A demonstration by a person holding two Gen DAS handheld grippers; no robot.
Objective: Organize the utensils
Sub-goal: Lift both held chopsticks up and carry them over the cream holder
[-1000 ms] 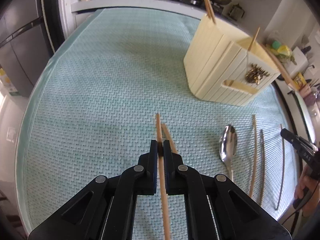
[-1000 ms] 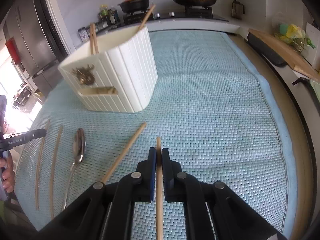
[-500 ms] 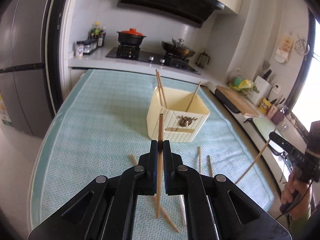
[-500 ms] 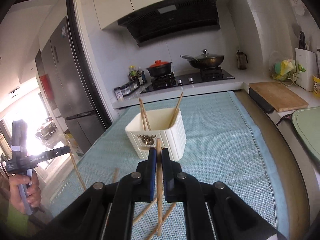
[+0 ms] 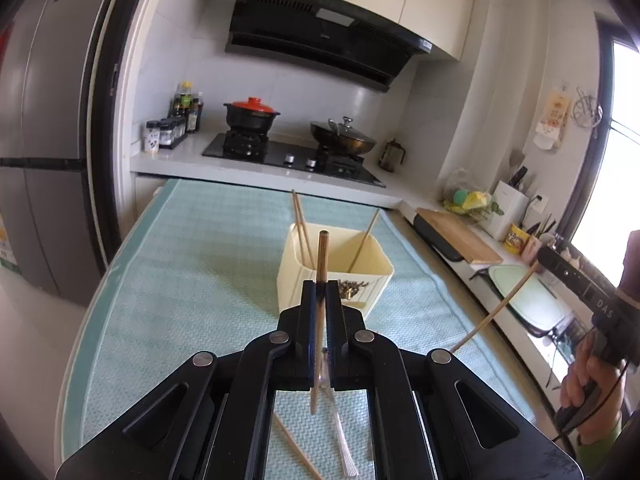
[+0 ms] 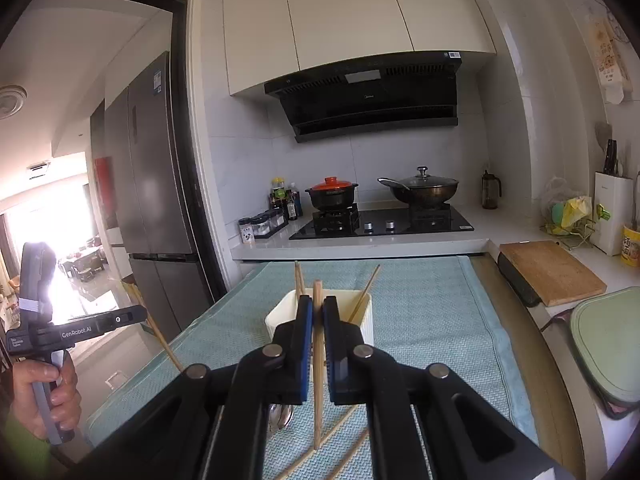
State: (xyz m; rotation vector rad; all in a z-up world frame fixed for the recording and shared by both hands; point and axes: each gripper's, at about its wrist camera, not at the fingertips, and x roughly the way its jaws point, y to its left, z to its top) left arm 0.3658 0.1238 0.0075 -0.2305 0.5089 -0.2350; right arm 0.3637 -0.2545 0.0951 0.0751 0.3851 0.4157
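Kitchen surface (image 5: 192,256) under teal matting carries the cream holder (image 5: 334,276). Our left claw (image 5: 320,294) pinches one chopstick (image 5: 321,264) upright; our right claw (image 6: 313,314) pinches another chopstick (image 6: 317,360). Transport step: next, align each tip over the holder opening, then lower.

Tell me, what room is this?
A home kitchen, most likely. There's a stove with a red-lidded pot and a wok on it, a range hood above, and a fridge beside the counter.
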